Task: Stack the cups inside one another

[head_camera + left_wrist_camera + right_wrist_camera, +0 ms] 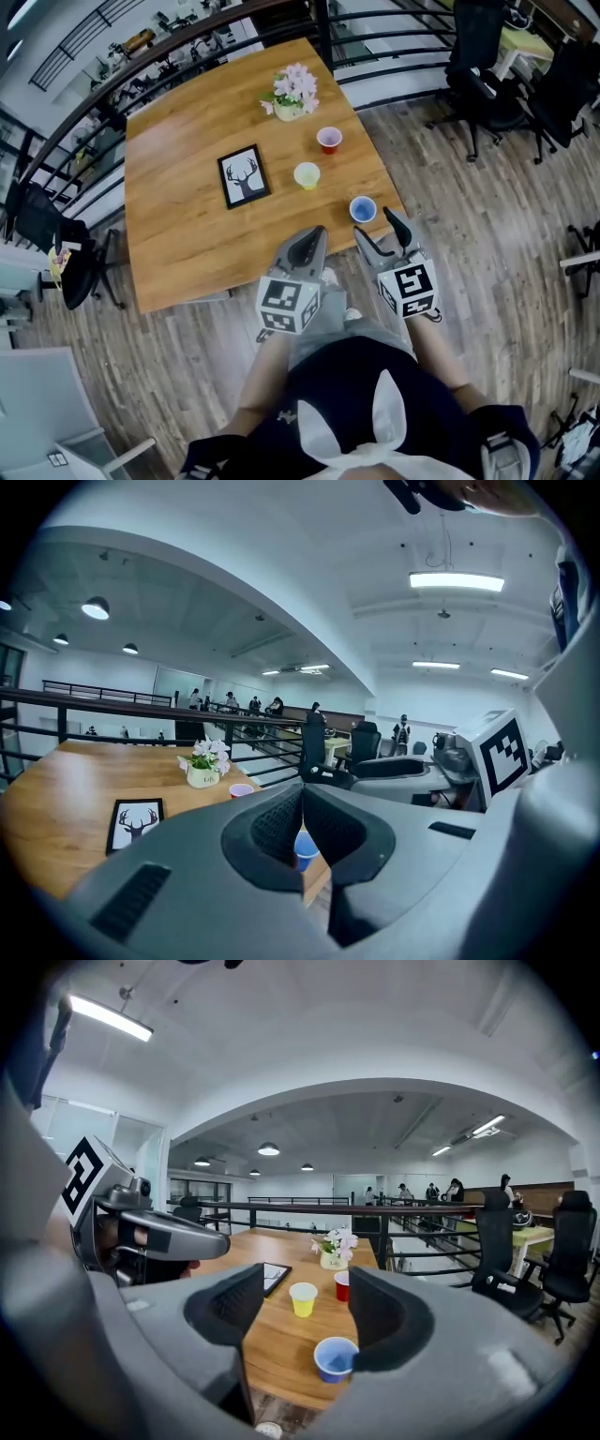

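Plainly, no stacking is done yet. Three cups are seen standing apart on the wooden table (178, 253), each upright and mouth up.

- Blue cup (363, 209): nearest the table's near edge.
- Yellow cup (307, 175): further in.
- Red cup (329, 140): beyond that, just short of the flower pot (292, 97).
- Framed deer picture (244, 175): lies left of the yellow cup, clear of the row.

Right gripper (302, 1309): jaws stand wide apart, with nothing pressed by the pads. In the right gripper view the blue cup is framed low between them, but it sits beyond the tips and is not touched.

Left gripper (303, 810): jaws drawn together, pads meeting, nothing held. The blue cup is glimpsed below the pads, well ahead.

Both grippers are held off the near edge of the table, over the floor, and are pointed toward the cups.

Step judged in hand: the approach to the first pick, with the blue cup most likely to be taken by the right gripper.

Next move, as judged: the open jaws are to be carried forward and lowered until the cup wall is between the pads, then closed lightly, since a thin cup may be crushed or tipped. After that it would be lifted and set into the yellow cup, kept upright and centred over its mouth.
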Motion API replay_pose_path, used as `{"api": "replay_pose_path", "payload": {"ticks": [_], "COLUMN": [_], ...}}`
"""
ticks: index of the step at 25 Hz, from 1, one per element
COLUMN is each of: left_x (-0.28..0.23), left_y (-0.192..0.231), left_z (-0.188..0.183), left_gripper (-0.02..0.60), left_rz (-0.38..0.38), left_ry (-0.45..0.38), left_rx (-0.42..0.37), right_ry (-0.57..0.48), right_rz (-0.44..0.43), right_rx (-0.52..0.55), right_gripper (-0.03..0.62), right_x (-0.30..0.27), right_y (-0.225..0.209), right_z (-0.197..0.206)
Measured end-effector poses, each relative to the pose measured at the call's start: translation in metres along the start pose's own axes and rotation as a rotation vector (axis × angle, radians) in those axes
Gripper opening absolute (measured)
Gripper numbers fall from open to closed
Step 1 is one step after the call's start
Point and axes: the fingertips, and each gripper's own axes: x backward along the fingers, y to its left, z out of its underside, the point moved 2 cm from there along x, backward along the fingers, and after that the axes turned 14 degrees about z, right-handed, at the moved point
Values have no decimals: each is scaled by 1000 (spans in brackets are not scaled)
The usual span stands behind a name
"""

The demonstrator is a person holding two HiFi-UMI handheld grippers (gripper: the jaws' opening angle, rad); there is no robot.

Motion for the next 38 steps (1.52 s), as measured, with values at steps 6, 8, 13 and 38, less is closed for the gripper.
{"api": "replay_pose_path", "payload": {"ticks": [6,8,13,38], "left_x": [-29,-36,-56,-88], "left_y": [28,33,52,137], "left_z": [2,3,11,45], "left_gripper": [18,18,18,18], "left_rz": [17,24,28,46], "left_ry": [36,49,67,126], "left_rx": [20,28,44,173], "right_ry": [69,104,146,467], "right_rz": [-8,-16,-28,-36], "right_rx": [6,4,-3,-22], "right_gripper": [335,347,351,397], "right_x": [-35,-43,-68,-142], "right_y": [-13,-15,-21,-18], "right_z": [18,27,45,157]}}
